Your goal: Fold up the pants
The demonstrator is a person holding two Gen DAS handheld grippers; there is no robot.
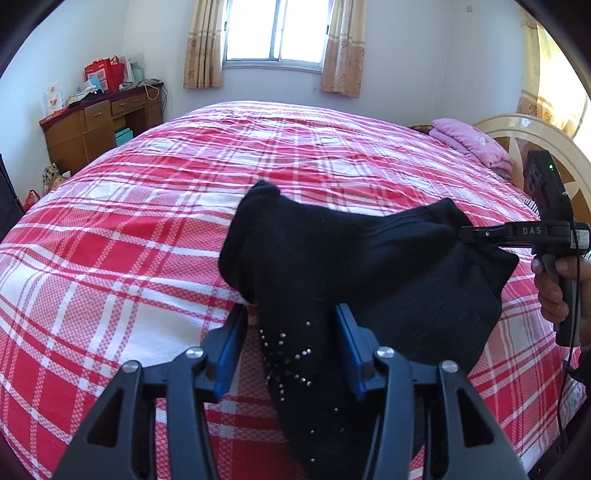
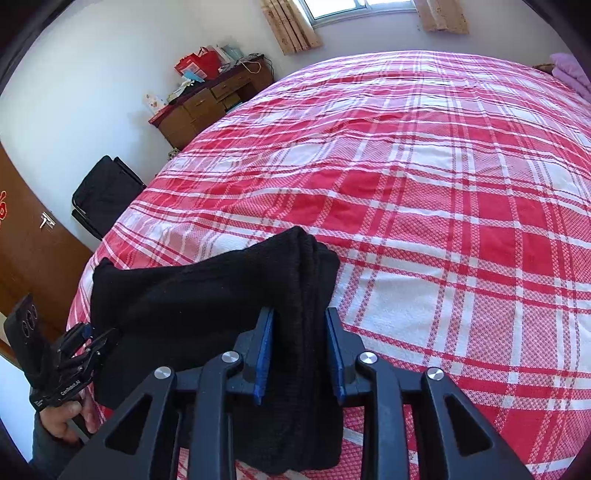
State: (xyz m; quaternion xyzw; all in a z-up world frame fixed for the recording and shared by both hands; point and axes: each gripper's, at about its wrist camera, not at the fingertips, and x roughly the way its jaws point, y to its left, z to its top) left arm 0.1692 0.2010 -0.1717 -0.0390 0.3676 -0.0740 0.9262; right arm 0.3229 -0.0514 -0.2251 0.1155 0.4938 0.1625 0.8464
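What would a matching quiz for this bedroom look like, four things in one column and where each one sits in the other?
Things:
1. black knit pants with silver studs
2. pink folded blanket
3. red paper gift bag
4. brown wooden desk

Places:
A. on top of the desk
B. beside the cream headboard
C. against the wall, left of the curtained window
D. nearest the camera, over the red-and-white plaid bedspread

Pairs: 1-D, 2-B, 3-A, 4-C
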